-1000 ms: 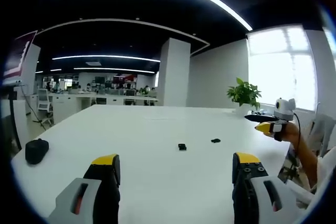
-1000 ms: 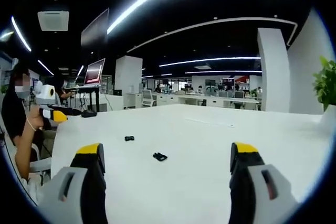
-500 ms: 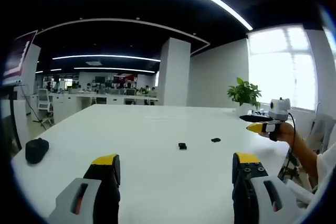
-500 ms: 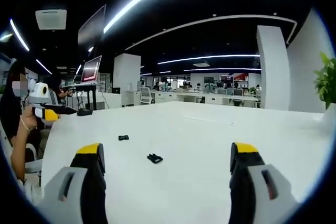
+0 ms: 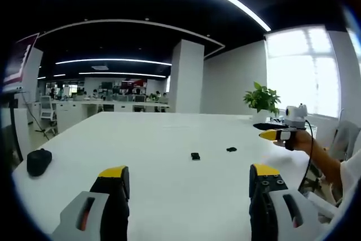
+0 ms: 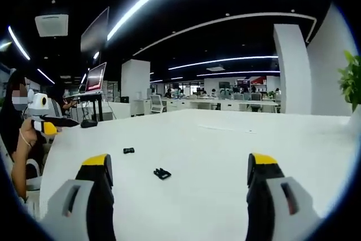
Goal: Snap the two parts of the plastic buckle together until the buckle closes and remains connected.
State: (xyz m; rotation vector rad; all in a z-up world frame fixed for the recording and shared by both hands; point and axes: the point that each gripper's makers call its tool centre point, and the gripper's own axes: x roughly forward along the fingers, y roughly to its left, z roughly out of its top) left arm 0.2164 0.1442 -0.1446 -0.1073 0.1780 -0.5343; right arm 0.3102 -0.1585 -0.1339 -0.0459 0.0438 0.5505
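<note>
White table [image 5: 158, 139] carries two black buckle parts, apart from each other: one [image 5: 195, 156] near the middle, the other [image 5: 231, 150] just beyond it toward the right gripper [image 5: 269, 134]. The left gripper [image 5: 189, 176] hangs above the table, jaws wide and empty. The right gripper's jaws also stand wide, empty.

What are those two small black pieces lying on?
Both buckle halves lie apart on the bare white table, with nothing else beneath them that I can see. Their undersides are hidden.
</note>
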